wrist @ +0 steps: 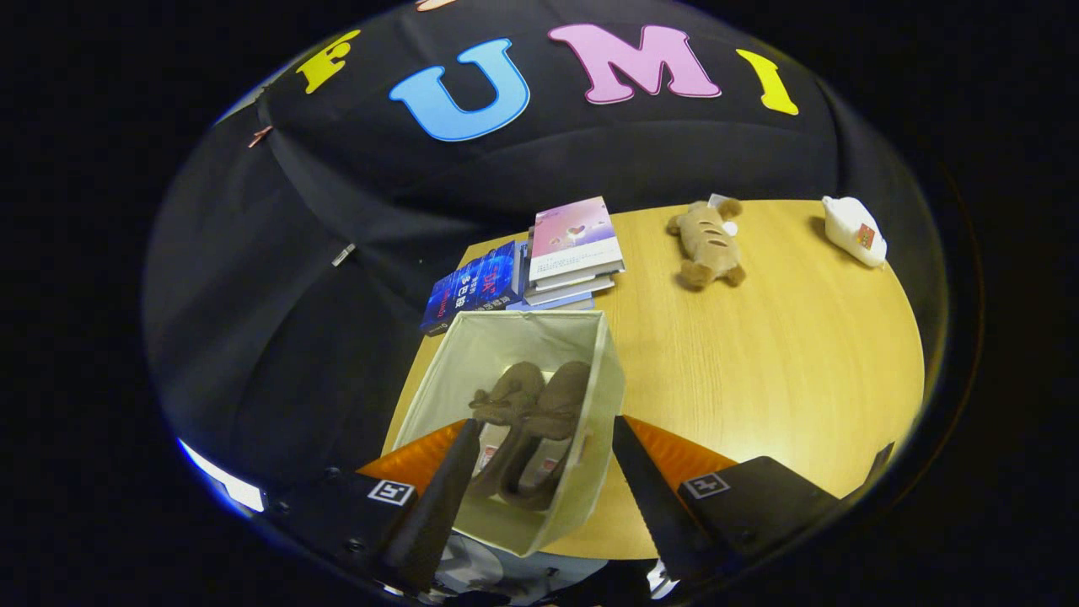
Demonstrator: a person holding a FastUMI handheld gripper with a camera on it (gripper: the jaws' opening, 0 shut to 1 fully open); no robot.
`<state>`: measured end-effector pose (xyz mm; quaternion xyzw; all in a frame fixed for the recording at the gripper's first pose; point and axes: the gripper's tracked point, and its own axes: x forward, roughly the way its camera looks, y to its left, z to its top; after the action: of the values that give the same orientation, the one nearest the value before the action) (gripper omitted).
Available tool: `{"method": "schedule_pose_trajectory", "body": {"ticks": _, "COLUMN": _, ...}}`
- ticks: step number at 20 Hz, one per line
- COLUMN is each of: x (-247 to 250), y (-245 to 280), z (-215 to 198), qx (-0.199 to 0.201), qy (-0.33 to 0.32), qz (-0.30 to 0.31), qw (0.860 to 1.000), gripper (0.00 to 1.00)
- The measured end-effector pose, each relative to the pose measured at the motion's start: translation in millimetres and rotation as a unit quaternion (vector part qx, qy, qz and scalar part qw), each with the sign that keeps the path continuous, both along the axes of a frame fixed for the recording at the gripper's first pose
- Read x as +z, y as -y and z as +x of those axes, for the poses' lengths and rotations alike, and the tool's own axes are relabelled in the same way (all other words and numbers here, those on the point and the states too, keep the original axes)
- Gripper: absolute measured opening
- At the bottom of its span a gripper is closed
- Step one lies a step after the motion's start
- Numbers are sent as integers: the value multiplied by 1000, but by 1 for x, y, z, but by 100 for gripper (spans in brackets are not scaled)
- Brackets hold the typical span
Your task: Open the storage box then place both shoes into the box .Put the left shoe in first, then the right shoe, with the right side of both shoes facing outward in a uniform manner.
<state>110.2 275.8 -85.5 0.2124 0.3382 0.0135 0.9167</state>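
I see the wooden worktop [759, 354] carrying the open fabric storage box [506, 354] just ahead of my gripper [539, 472]. Both brown shoes [527, 421] lie inside it, side by side and touching, long axes running away from me, heels nearest. My fingers [438, 497] stand wide apart, empty, straddling the box's near wall. Placement looks finished; I'd judge backing off is next.

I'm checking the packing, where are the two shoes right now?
In the gripper view, both brown shoes lie side by side inside the open storage box, between the open gripper's fingers, nearer than the books.
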Motion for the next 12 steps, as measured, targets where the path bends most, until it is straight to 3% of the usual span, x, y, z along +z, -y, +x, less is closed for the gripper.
{"method": "schedule_pose_trajectory", "body": {"ticks": 7, "x": 38, "y": 97, "z": -23, "qx": -11, "qy": 76, "qz": -55, "qw": 996, "gripper": 99}}
{"method": "schedule_pose_trajectory", "body": {"ticks": 12, "x": 72, "y": 172, "z": -38, "qx": -31, "qy": 144, "qz": -94, "qw": 985, "gripper": 99}}
